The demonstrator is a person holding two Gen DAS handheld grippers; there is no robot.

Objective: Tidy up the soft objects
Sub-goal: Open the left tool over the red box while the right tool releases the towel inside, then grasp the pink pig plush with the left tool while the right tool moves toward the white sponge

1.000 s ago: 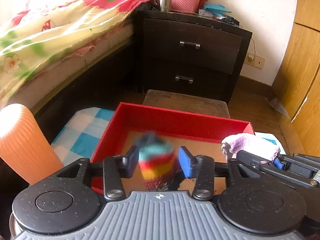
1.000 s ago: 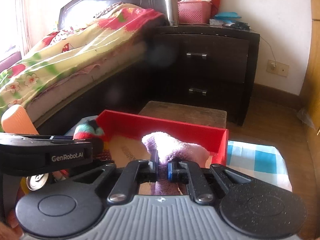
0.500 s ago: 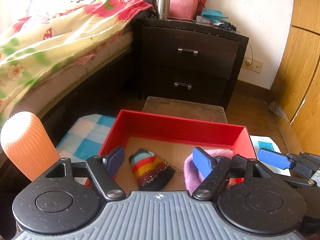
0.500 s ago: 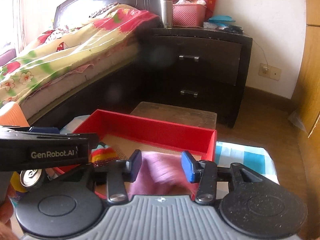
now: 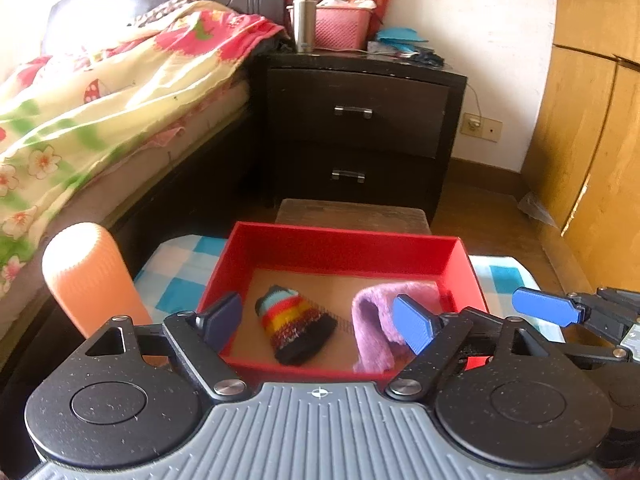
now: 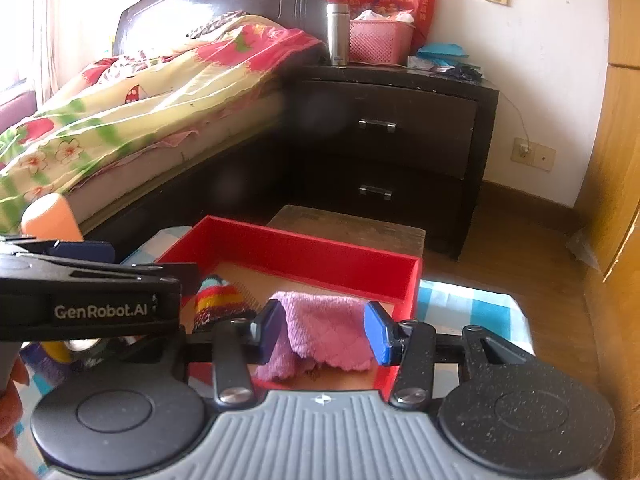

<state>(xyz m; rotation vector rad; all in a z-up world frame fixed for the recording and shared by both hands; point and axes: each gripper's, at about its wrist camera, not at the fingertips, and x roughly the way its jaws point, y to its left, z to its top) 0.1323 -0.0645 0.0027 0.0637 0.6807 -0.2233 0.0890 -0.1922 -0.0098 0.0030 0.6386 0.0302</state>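
Observation:
A red box (image 5: pixel 344 246) (image 6: pixel 304 254) with a cardboard floor sits on a blue checked cloth. A rainbow-striped knit piece (image 5: pixel 294 324) (image 6: pixel 218 300) lies in its left half. A purple fluffy cloth (image 5: pixel 376 328) (image 6: pixel 324 330) lies in its right half, draped toward the near wall. My left gripper (image 5: pixel 320 320) is open and empty, raised above the near edge of the box. My right gripper (image 6: pixel 326 330) is open and empty, its fingers either side of the purple cloth without touching it.
An orange ribbed cylinder (image 5: pixel 90 278) stands left of the box. A low wooden stool (image 5: pixel 352 212) is behind the box, a dark nightstand (image 5: pixel 360 128) farther back. The bed (image 5: pixel 100 112) runs along the left; wooden cabinet doors (image 5: pixel 592 160) stand on the right.
Both grippers opened and dropped their loads into the red box: the striped knit from the left, the purple cloth from the right. Both have since risen and pulled back a little.

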